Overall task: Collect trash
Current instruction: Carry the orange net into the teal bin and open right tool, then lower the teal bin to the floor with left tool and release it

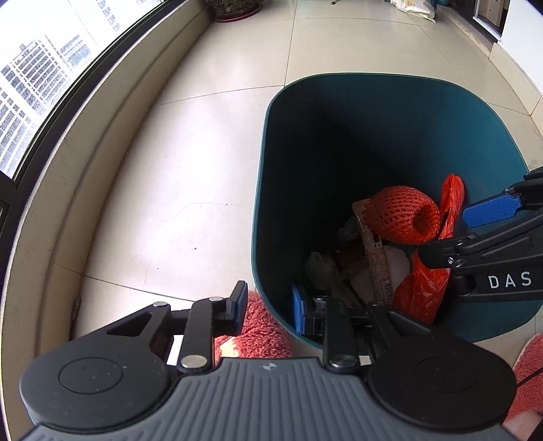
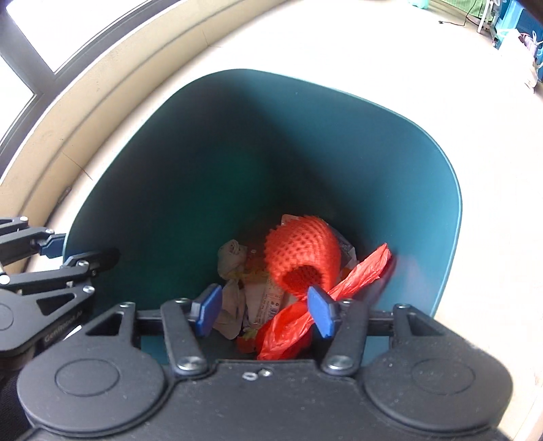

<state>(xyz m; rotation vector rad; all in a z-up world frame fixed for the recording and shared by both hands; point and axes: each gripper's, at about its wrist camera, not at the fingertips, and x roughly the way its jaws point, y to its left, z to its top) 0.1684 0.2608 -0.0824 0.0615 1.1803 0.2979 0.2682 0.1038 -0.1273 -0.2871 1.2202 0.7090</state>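
Note:
A dark teal trash bin (image 1: 373,76) (image 2: 305,81) stands on the tiled floor. At its bottom lie an orange foam fruit net (image 1: 400,213) (image 2: 302,251), a red plastic bag (image 1: 420,288) (image 2: 285,332), a printed wrapper (image 1: 378,257) and crumpled paper (image 2: 230,257). My left gripper (image 1: 269,307) (image 2: 74,251) sits astride the bin's near rim, one finger outside and one inside, with a gap showing beside the wall. My right gripper (image 2: 266,310) (image 1: 454,234) hangs over the bin with its blue pads wide apart. The red bag lies loosely under and between them, unpinched.
Pink fluffy slippers (image 1: 261,325) (image 1: 529,373) are on the floor right by the bin's near side. A low beige ledge (image 1: 101,163) and window (image 1: 34,84) run along the left. A plant pot (image 1: 234,10) and a white sack (image 1: 414,8) stand far off.

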